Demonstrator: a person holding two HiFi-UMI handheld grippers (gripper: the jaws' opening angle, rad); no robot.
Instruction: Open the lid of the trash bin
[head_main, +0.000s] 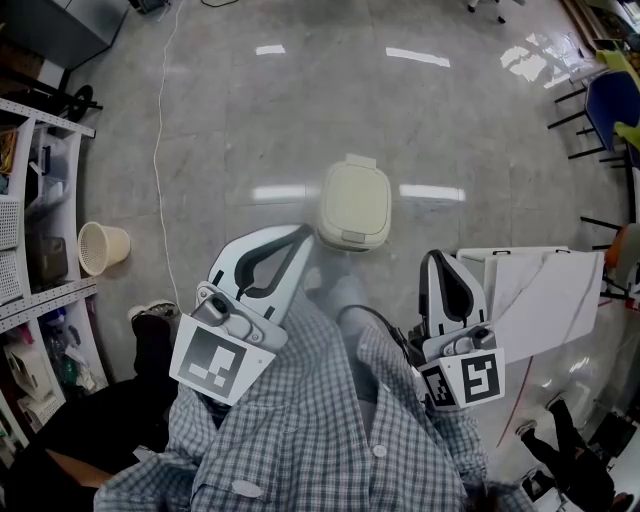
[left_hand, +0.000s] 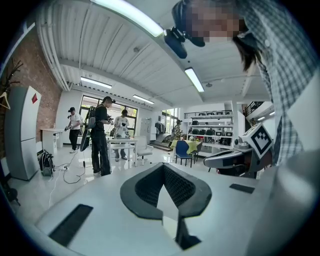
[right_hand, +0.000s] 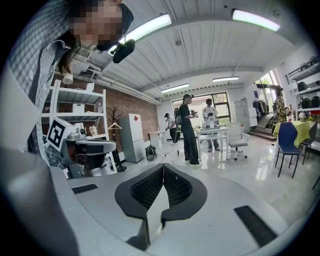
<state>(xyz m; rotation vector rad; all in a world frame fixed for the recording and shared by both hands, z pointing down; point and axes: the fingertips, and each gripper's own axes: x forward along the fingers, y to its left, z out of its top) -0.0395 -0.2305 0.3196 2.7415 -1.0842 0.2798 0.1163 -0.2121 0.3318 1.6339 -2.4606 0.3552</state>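
Trash bin (head_main: 346, 240) on floor straight ahead, apart from both tools, cream lid (head_main: 354, 200) down | left gripper (left_hand: 163, 165) jaws together, empty | right gripper (right_hand: 163, 165) likewise | lid probably light, stiff, smooth plastic; better taken at front edge.

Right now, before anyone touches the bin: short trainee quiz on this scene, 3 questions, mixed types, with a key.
1. True or false: the lid of the trash bin is already raised.
2. Pick one. The left tongs and right tongs are: A) shut, holding nothing; B) wide apart; C) clamped on the lid.
3. Fill in: seen from the head view, the beige basket stands on the floor to the person's ___ of the trash bin.

Key: 1 false, the lid lies flat and closed; 2 A; 3 left.
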